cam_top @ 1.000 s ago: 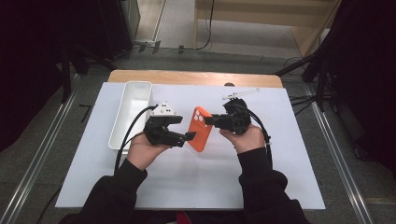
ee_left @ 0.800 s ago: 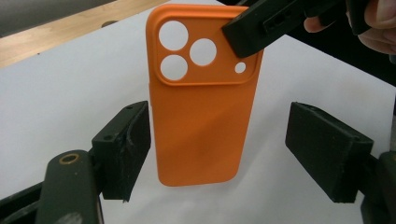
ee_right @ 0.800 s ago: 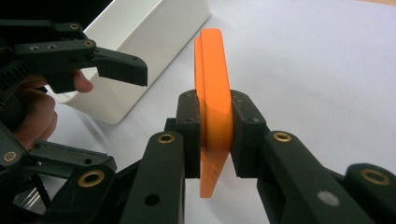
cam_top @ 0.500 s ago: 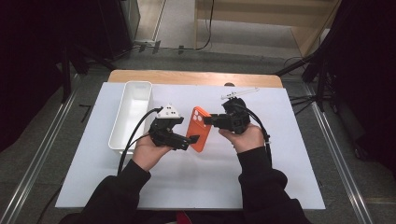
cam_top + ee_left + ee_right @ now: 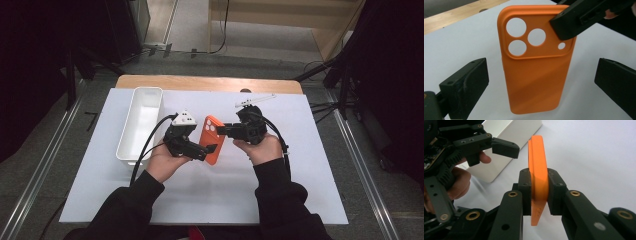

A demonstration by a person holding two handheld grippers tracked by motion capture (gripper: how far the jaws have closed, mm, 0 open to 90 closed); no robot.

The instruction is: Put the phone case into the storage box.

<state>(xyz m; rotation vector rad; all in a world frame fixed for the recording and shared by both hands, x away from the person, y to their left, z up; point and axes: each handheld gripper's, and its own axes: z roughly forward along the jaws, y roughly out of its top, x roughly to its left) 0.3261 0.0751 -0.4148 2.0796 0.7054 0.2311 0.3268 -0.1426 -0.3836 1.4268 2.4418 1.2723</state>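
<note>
An orange phone case [image 5: 214,140] is held up over the white mat, its camera holes facing the left gripper view [image 5: 536,72]. My right gripper [image 5: 539,192] is shut on the case's edge near the camera corner, and one of its fingers [image 5: 574,22] overlaps that corner. My left gripper [image 5: 541,82] is open; its jaws have just been opening. They stand wide on either side of the case's lower half without touching it. From the right gripper view, one left finger [image 5: 504,146] hangs beside the case [image 5: 537,157].
A long white tray [image 5: 141,120] lies on the mat left of the hands, close behind the left gripper [image 5: 209,150]. A small white tool [image 5: 255,100] rests at the back right. A wooden table edge [image 5: 210,82] borders the mat's far side.
The left gripper's jaws have spread apart and come off the case's lower end. The right gripper keeps its hold, and the case has stayed in place.
</note>
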